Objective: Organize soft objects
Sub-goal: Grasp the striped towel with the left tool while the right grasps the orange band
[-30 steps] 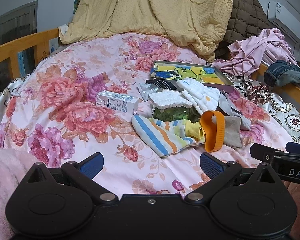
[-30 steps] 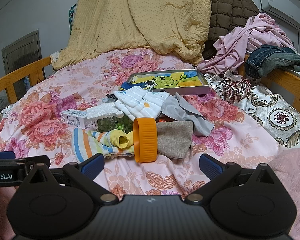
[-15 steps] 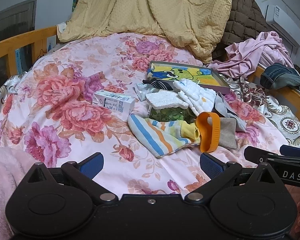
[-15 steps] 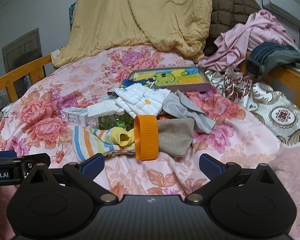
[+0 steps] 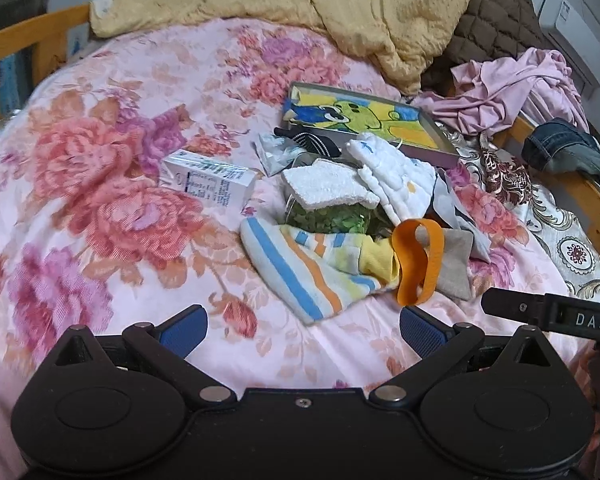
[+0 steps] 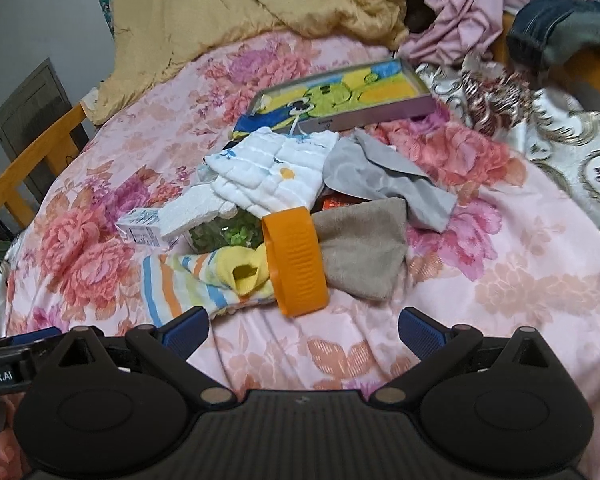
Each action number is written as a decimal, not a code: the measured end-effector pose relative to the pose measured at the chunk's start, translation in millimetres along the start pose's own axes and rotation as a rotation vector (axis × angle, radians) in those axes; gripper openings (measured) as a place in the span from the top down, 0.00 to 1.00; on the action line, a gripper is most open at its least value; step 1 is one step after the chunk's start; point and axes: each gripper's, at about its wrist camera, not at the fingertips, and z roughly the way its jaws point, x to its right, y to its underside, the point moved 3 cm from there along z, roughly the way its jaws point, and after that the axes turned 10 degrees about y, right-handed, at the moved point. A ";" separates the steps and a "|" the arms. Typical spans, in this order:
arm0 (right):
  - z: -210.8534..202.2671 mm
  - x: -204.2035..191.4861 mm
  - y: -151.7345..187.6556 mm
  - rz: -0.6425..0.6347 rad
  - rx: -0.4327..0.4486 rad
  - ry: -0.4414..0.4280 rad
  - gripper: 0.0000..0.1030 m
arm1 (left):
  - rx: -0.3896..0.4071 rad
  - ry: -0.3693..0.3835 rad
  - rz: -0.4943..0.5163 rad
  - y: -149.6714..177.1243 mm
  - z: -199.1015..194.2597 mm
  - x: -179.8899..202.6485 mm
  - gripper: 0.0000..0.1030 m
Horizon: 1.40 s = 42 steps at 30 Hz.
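A: Striped sock (image 5: pixel 300 276) lies on the floral bedspread (image 5: pixel 100 184), its yellow end touching the orange band (image 6: pixel 296 260); white cloth (image 6: pixel 268 176) and grey cloth (image 6: pixel 392 184) piled just behind.

B: Grippers?

A: Left gripper (image 5: pixel 300 330) and right gripper (image 6: pixel 302 332) both spread wide, nothing between the fingers, near the pile's front edge.

Both wrist cams sit low over the bed's (image 5: pixel 100 128) near edge, looking toward the far end. Left one's further left, right one's closer in. Both catch the same clutter pile (image 5: pixel 340 220) (image 6: pixel 284 220) mid-bed.
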 end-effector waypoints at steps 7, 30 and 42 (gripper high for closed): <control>33.6 1.2 -32.9 -0.009 -0.075 -0.039 0.00 | -0.074 -0.014 0.023 -25.9 36.4 -8.1 0.01; 103.5 -15.9 -63.8 -0.145 -0.184 -0.120 0.16 | -0.193 0.029 -0.073 -27.9 106.6 -24.8 0.14; 105.2 -20.6 -66.4 -0.169 -0.155 -0.143 0.40 | -0.201 0.078 -0.106 -27.4 115.0 -27.1 0.59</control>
